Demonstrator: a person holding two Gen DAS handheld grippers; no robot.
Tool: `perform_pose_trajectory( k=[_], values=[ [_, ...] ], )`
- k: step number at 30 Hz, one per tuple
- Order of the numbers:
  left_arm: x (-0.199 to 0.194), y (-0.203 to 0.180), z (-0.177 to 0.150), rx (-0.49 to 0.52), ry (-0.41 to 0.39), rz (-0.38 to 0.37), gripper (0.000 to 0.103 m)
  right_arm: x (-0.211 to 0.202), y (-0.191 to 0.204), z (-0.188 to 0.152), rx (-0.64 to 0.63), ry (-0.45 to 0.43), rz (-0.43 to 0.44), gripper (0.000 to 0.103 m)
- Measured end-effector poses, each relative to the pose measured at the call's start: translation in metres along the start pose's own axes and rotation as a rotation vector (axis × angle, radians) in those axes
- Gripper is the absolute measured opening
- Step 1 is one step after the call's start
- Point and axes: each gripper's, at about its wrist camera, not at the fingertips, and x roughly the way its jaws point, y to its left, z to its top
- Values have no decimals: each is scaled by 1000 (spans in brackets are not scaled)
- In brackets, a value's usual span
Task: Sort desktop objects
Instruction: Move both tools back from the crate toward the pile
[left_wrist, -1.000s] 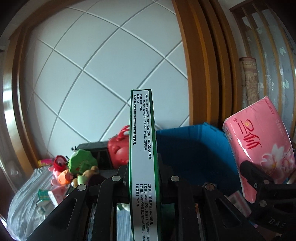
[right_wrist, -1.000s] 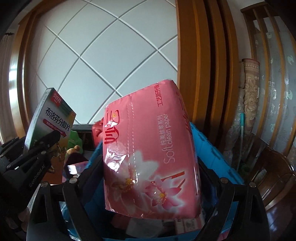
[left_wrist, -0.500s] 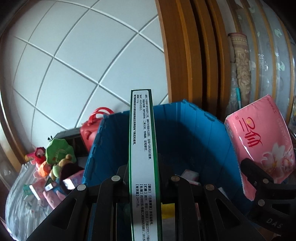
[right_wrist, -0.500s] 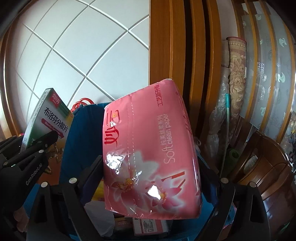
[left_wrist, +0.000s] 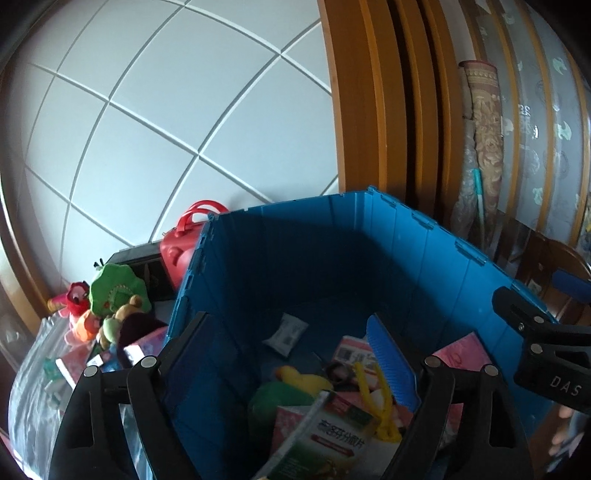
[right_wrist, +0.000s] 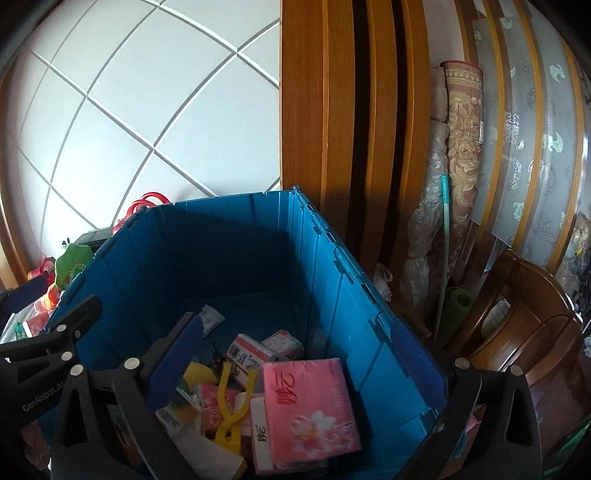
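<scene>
A blue plastic crate (left_wrist: 332, 251) fills both views (right_wrist: 229, 243). My left gripper (left_wrist: 291, 350) is open and empty above the crate; the green-and-white medicine box (left_wrist: 332, 439) lies tilted inside below it. My right gripper (right_wrist: 295, 339) is open and empty over the crate; the pink tissue pack (right_wrist: 310, 406) lies inside on other items. Yellow tongs (right_wrist: 236, 402), a blue brush (left_wrist: 391, 365) and small packets also lie in the crate.
Left of the crate sit plush toys (left_wrist: 110, 299), a red toy case (left_wrist: 181, 247) and packets on a plastic bag (left_wrist: 33, 373). A white tiled wall (left_wrist: 166, 122) stands behind. A wooden door frame (right_wrist: 332, 110), rolled carpet (right_wrist: 461, 140) and wooden chair (right_wrist: 524, 325) are on the right.
Both grippers opened over the crate. The medicine box dropped from the left gripper and the tissue pack from the right; both now lie inside the crate.
</scene>
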Motion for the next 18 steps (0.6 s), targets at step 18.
perform_pose_trajectory(
  k=[18],
  values=[
    [-114,194,-71,-76,-109,47,93,-120,156,-47,35,-51,69,103]
  ],
)
